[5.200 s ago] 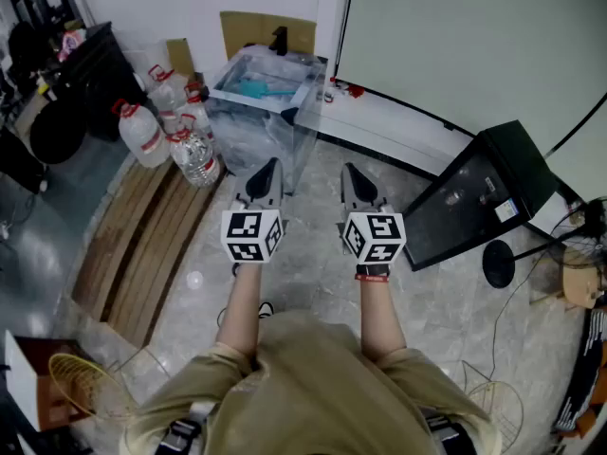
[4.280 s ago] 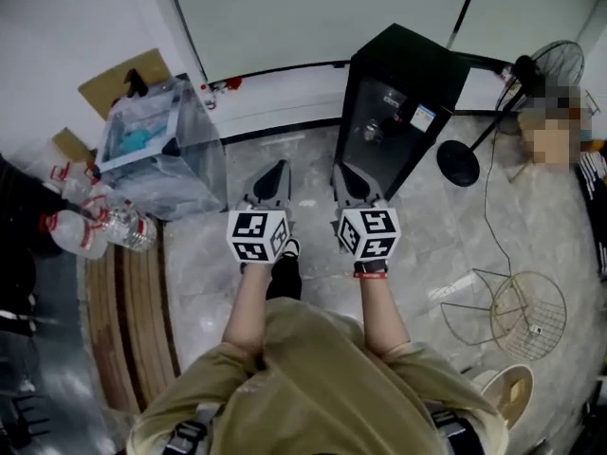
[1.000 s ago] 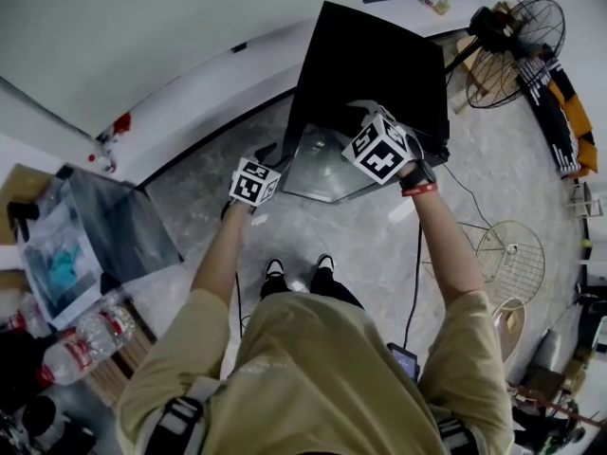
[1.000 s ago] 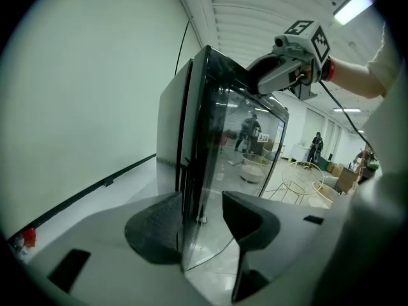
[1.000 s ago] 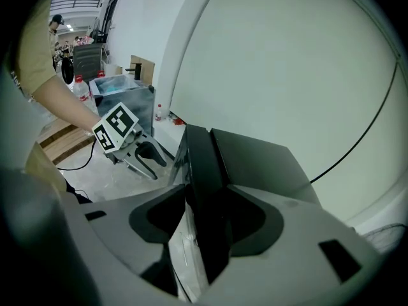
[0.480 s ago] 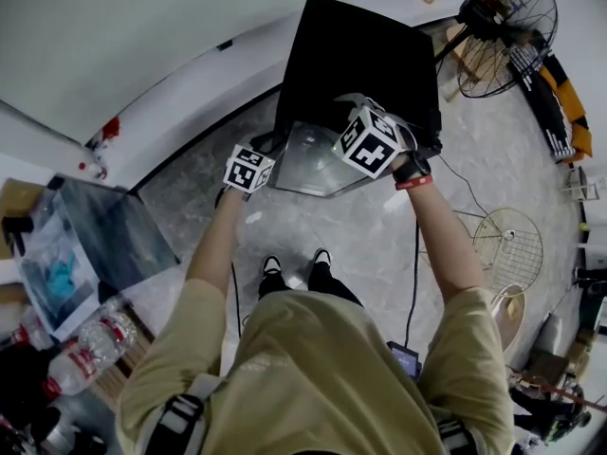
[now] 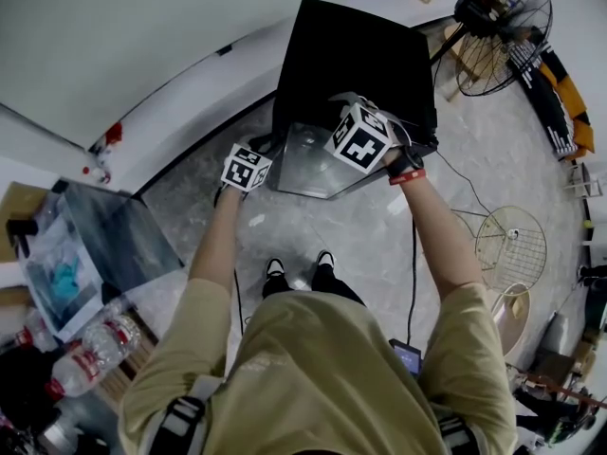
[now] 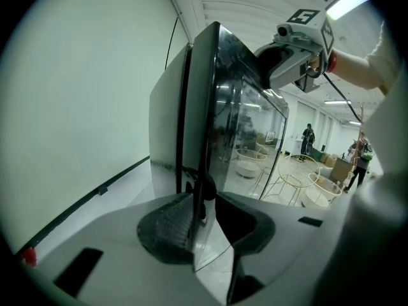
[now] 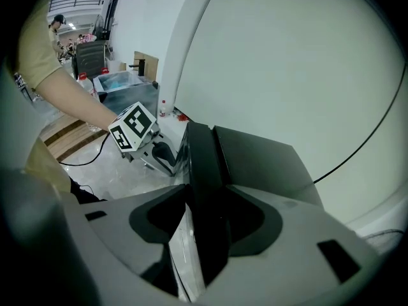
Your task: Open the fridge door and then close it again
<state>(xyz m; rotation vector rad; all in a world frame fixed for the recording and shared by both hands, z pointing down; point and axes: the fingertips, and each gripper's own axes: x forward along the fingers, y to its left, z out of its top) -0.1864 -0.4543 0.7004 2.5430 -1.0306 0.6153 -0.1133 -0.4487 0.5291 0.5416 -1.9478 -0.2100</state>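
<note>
A small black fridge [image 7: 360, 55] stands against the wall, its glass door [image 7: 313, 164] facing me. My left gripper [image 7: 268, 148] is at the door's left side edge. In the left gripper view that door edge [image 8: 197, 139] runs between the jaws of the left gripper [image 8: 203, 218], which have just been closing and now sit against it. My right gripper [image 7: 343, 109] is on the door's top edge, and its jaws [image 9: 204, 225] are clamped over that edge [image 9: 201, 158]. Whether the door is ajar I cannot tell.
A standing fan [image 7: 503, 22] is right of the fridge, and wire racks [image 7: 512, 249] lie on the floor further right. A clear plastic box [image 7: 85, 245] and water bottles [image 7: 81, 358] are at the left. A cable [image 7: 413, 254] runs down beside my right arm.
Across the earlier frames the person walked up to the fridge and brought both grippers onto its door. In the last second the view shifts slightly and both grippers stay on the door.
</note>
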